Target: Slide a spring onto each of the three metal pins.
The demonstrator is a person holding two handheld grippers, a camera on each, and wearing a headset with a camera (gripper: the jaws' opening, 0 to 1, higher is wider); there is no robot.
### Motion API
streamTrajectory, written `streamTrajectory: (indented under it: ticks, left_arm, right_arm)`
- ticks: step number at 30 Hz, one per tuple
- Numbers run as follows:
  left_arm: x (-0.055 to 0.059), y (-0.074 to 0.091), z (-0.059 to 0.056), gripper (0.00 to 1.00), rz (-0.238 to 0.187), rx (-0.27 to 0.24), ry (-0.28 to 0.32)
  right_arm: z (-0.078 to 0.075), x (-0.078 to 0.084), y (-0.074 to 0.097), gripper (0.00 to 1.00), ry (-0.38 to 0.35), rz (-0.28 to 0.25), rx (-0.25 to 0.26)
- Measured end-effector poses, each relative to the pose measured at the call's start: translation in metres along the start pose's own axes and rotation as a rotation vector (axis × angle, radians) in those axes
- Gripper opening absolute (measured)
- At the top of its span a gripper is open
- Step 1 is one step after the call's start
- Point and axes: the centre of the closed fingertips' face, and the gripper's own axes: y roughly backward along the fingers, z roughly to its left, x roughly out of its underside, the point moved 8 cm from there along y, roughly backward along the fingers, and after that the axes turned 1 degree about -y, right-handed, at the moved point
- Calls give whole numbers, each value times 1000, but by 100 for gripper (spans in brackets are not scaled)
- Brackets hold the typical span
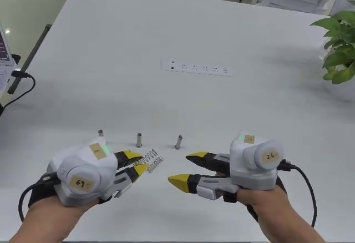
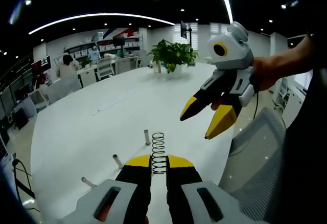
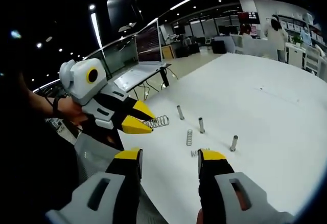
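Observation:
Three short metal pins stand bare in a row on the white table: left, middle, right. My left gripper is shut on one end of a coiled spring, just in front of the middle pin. In the left gripper view the spring sticks up from the closed jaws toward the nearest pin. My right gripper hovers open and empty near the right pin. Two loose springs lie on the table ahead of the right gripper.
A white power strip is set into the table further back. A potted plant stands at the right edge. A black cable and a laptop corner sit at the far left. The table's front edge is just below my hands.

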Motion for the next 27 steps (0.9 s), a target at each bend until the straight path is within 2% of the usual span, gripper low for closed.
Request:
streamTrajectory:
  ticks: [8,13,21,27]
  left_arm:
    - [-7,-4,-13,2,-4,52,-49]
    - [-10,-6,-21,2,-4,83,-76]
    - [-12,-9,-30,2,0,119,-103]
    - [-11,-9,-30,2,6,128,-117]
  right_arm:
    - [2,-4,-2,29,-50,-51,-44]
    - [5,-6,-5,25,-107,-77,-97]
    - [10,-3,-9,19,-121,-66,-126]
    - [9,-3,-7,14,-117,-68,-127]
